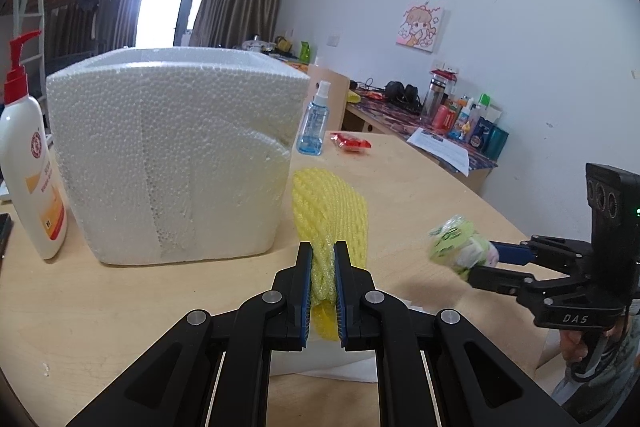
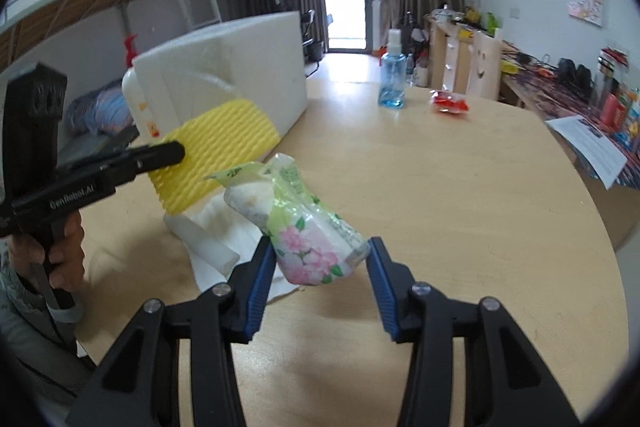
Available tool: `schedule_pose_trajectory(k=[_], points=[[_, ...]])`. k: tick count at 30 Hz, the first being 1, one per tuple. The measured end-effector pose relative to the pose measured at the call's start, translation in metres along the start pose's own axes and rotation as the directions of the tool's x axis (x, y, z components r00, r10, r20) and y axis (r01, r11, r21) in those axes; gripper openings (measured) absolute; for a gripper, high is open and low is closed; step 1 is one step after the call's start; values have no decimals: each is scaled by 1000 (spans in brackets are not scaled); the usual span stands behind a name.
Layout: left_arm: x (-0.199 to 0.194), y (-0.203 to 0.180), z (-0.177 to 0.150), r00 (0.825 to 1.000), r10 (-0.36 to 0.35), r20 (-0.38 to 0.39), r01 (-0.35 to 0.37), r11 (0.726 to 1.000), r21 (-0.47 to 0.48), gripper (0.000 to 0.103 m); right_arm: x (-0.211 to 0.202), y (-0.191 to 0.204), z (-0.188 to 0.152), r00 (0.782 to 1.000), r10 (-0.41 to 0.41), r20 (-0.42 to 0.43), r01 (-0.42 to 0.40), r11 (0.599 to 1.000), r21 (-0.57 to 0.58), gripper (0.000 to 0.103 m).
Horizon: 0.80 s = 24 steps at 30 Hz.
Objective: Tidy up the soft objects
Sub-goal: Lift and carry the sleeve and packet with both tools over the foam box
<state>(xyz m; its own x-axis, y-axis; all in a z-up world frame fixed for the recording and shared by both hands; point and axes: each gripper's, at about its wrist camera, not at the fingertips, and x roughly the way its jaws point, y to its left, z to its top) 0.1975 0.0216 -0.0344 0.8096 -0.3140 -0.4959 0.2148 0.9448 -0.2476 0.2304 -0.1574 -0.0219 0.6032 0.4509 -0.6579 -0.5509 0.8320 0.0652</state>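
My left tool (image 1: 323, 259) is pinched tight on the yellow foam net (image 1: 330, 211), just at the foam box's (image 1: 172, 155) four o'clock. My right tool (image 2: 322, 261), at three o'clock above the tabletop (image 2: 460, 195), grips the flowered tissue pack (image 2: 308, 231), its jaws set wide around it.

Your bench (image 1: 420, 187) is pale wood with a rounded edge. Ahead-left of your left claw (image 1: 323, 287) a white foam box (image 1: 172, 155) stands on it, a lotion pump bottle (image 1: 32, 163) at its left. Farther ahead sit a blue spray bottle (image 1: 314, 121) and a red packet (image 1: 351, 143). White tissue sheets (image 2: 224, 231) lie under that claw.
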Motion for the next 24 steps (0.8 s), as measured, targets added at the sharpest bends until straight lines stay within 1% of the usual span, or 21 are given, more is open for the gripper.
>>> schedule_pose_trajectory(k=[7,15,19,24], points=[[-26,-14,6,999,10,52,-12,999,39,11,-19,-2,0,998,-8,62,6,999,31,51],[-55,-33,6,995,53,90,-61,994,93,11,-38,-1,-3,991,13,137,-20,998,53,51],[-68,-39,5,992,69,109,-81,991,103,11,-51,3,-6,984,25,175,-35,998,50,51],[-84,-45,4,986,94,136,-109,987,114,11,-62,8,-9,979,22,202,-33,998,49,51]])
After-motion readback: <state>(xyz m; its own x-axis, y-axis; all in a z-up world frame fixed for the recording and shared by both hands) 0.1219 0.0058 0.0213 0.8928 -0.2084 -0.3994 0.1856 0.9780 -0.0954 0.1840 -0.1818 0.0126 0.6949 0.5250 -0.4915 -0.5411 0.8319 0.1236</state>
